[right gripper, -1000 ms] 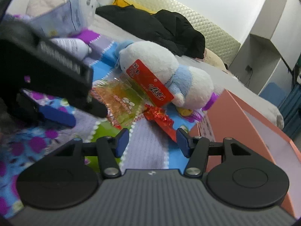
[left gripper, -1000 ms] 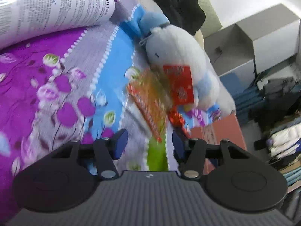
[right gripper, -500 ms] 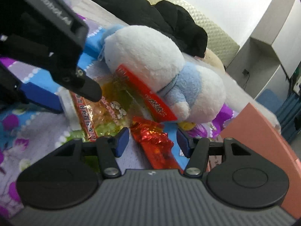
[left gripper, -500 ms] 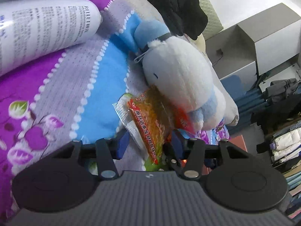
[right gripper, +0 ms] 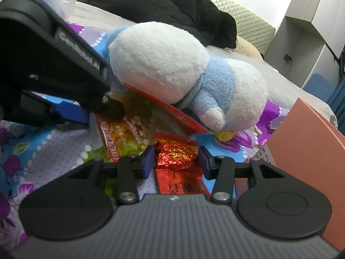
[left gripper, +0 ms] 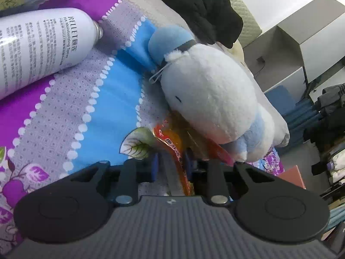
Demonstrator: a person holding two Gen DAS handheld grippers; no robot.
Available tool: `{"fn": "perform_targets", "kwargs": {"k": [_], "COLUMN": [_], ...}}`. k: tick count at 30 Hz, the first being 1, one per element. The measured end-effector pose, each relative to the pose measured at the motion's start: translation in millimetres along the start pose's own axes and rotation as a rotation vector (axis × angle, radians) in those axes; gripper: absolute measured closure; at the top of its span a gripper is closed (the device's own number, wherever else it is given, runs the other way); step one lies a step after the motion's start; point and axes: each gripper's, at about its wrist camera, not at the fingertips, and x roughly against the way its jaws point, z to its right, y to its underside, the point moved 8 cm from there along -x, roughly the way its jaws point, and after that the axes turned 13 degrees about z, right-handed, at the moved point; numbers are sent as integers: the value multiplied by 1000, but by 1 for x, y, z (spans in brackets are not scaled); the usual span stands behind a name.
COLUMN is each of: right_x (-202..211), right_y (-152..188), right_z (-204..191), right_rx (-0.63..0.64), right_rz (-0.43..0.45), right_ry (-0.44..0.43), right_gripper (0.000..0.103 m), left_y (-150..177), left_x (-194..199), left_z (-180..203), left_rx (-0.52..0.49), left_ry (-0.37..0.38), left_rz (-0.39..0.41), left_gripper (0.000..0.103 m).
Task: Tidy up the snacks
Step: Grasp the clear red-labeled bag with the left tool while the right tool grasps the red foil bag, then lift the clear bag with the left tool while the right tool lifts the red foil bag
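Two black grippers work low over a bed covered by a purple, blue and grey flowered blanket (left gripper: 71, 116). The left gripper (left gripper: 170, 166) has just been closing; its blue pads now stand narrow around the edge of a clear orange-and-yellow snack bag (left gripper: 172, 144) with a red printed strip, though actual pad contact cannot be told. In the right wrist view this bag (right gripper: 125, 133) lies at 10 o'clock from the right gripper (right gripper: 176, 158), partly tucked under a white and pale-blue plush toy (right gripper: 163, 64). The right gripper has also just been closing and sits half wide, a crinkled red foil snack packet (right gripper: 176, 155) between its pads, which stand just beside the foil's edges without clearly pressing. A flat red packet (right gripper: 172, 112) rests under the plush toy. A white printed spray bottle (left gripper: 38, 43) lies at 10 o'clock in the left wrist view. A salmon-pink box (right gripper: 306, 142) stands at 3 o'clock of the foil packet. Black clothing (right gripper: 168, 10) is heaped at 12 o'clock.
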Motion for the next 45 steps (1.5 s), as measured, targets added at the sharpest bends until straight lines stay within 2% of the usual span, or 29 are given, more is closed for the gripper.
{"fn": "perform_targets", "kwargs": {"k": [7, 14, 15, 20, 23, 31, 41, 45], "right_x": [29, 71, 79, 115, 139, 197, 281, 301], "right_y": [-1, -4, -3, 8, 15, 14, 28, 40], "right_z": [-2, -5, -5, -9, -11, -21, -35, -39], "right_rx": [-19, -51, -56, -73, -65, -36, -15, -18], "right_rz": [6, 9, 7, -32, -42, -22, -24, -50], "right_ry": [-24, -70, -81, -128, -154, -240, -352, -372], "right_gripper": [56, 57, 67, 68, 78, 79, 81, 81], "left_y": [5, 21, 24, 42, 56, 85, 125, 140], "left_x": [31, 89, 99, 150, 180, 251, 325, 350], "left_z": [1, -1, -1, -5, -8, -4, 11, 9], "left_rx": [-17, -41, -56, -89, -115, -90, -194, -205], "left_ry": [-24, -69, -75, -105, -131, -158, -222, -240], "left_rz": [7, 16, 20, 11, 11, 25, 10, 7], "left_gripper": [79, 81, 81, 81, 81, 82, 82, 82]}}
